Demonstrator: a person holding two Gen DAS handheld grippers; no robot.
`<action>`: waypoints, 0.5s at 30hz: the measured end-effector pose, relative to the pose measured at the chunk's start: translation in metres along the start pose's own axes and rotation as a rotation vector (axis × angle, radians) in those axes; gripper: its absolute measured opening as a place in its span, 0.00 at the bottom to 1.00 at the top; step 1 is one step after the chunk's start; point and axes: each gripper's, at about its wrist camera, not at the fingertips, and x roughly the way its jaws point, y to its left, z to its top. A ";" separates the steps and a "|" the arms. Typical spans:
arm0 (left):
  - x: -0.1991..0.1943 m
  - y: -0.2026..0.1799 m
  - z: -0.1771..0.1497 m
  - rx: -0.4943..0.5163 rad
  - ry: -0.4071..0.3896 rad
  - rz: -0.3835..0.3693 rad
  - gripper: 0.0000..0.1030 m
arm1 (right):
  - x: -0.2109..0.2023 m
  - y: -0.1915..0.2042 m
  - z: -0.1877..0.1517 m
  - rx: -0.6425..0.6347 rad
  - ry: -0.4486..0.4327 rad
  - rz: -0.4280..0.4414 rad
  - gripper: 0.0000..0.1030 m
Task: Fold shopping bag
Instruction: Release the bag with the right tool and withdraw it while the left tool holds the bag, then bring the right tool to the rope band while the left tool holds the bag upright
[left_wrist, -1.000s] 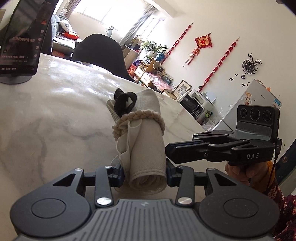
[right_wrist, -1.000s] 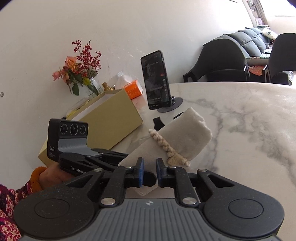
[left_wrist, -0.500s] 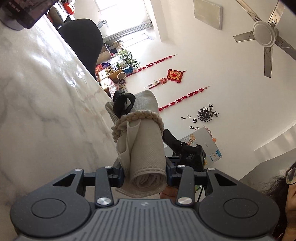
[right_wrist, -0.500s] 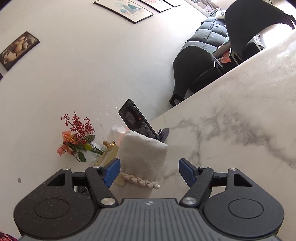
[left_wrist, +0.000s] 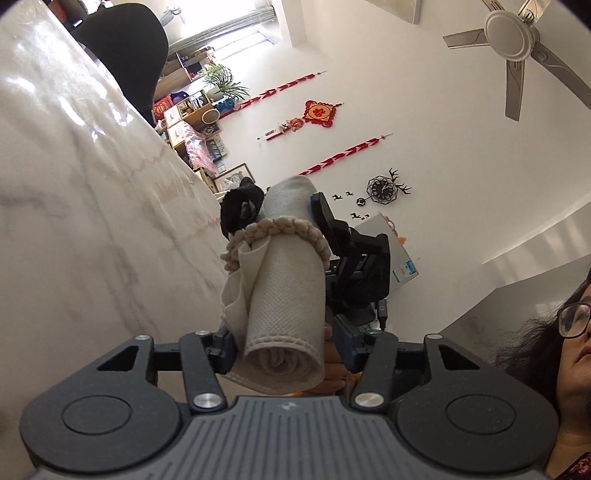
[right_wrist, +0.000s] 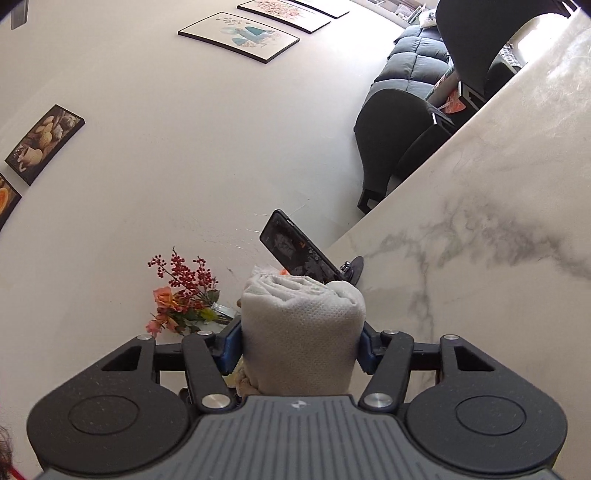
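Left claw (left_wrist: 282, 352) is opening, with the near end of the rolled shopping bag (left_wrist: 286, 291) between its pads; the right pad stands clear of the cloth. Right claw (right_wrist: 297, 349) is closing, both blue pads pressing the far end of the same roll. A braided cord (left_wrist: 284, 230) rings the bag, which is held off the marble bench (left_wrist: 74, 203). Beyond, a phone (right_wrist: 299, 254) stands on the bench, with flowers (right_wrist: 183, 295) further left.

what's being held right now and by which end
The rolled shopping bag: the right gripper closes on one end; the left gripper's jaws are opening around the other.
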 end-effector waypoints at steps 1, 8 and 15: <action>-0.001 -0.004 0.000 0.028 -0.010 0.045 0.75 | 0.000 0.001 -0.002 -0.002 -0.007 -0.031 0.58; 0.004 -0.048 -0.003 0.288 -0.014 0.302 0.75 | 0.003 0.001 -0.011 0.019 -0.065 -0.182 0.57; 0.034 -0.072 -0.015 0.464 0.110 0.467 0.76 | 0.014 0.006 -0.019 0.004 -0.059 -0.291 0.57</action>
